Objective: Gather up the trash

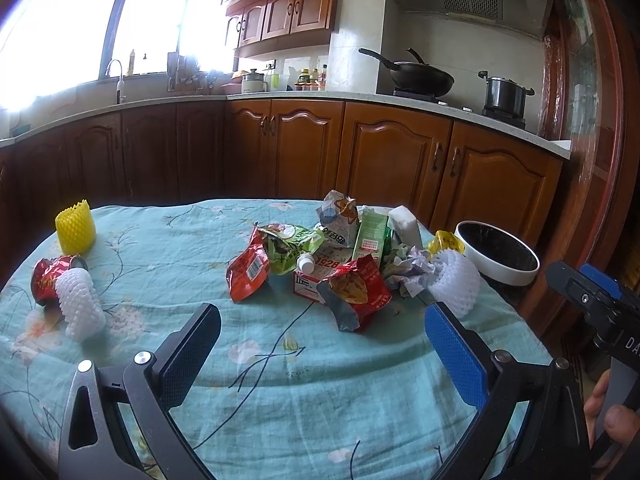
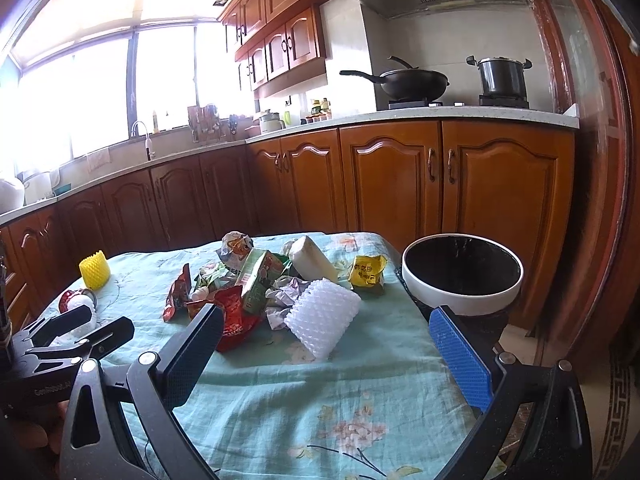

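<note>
Two claws, left claw (image 1: 322,326) and right claw (image 2: 326,330), spread wide, empty above the tablecloth (image 1: 280,400).

Both wrist views low over table (image 1: 280,400), facing kitchen counter; share trash pile (image 2: 256,288).

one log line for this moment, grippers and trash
left gripper: open, empty | right gripper: open, empty | trash pile: on table | bin: beside table

"1928" on red-white carton (image 1: 320,276)
</note>
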